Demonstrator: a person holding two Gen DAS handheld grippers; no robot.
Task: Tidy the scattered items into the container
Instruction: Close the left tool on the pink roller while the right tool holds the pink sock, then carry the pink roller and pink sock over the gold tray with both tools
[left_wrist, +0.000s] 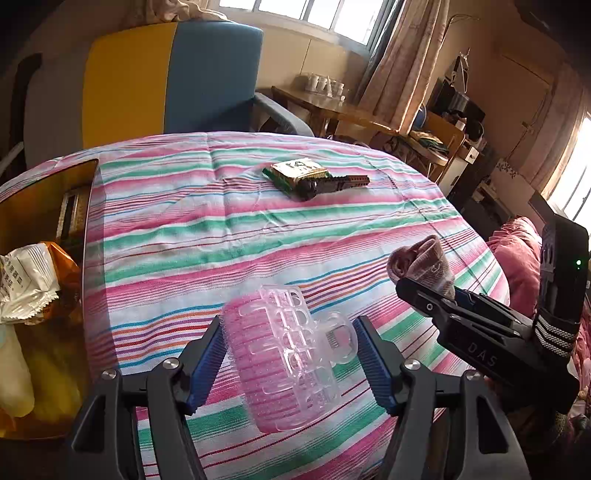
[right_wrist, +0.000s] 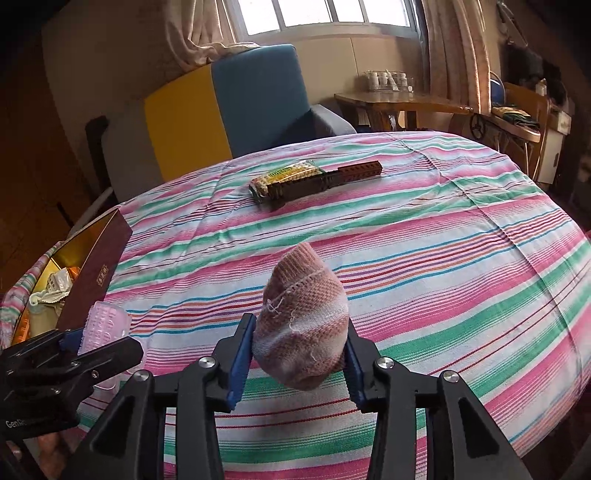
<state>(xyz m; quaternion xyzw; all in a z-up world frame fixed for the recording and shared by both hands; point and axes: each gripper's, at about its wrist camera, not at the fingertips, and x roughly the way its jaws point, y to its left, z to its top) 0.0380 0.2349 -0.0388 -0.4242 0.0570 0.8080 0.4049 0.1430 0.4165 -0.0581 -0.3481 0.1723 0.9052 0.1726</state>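
My left gripper is shut on a clear pink hair claw clip, held just above the striped cloth. My right gripper is shut on a rolled pink knitted sock; it also shows in the left wrist view, to the right of the clip. The open box with a gold inside sits at the table's left edge and holds snack packets. In the right wrist view the box lies far left, and the clip shows beside it. A green snack packet and a brown brick bar lie at the far middle.
The round table has a pink, green and white striped cloth. A blue and yellow armchair stands behind it. A wooden side table with cups and cluttered shelves stand at the back right. A pink cushion lies to the right.
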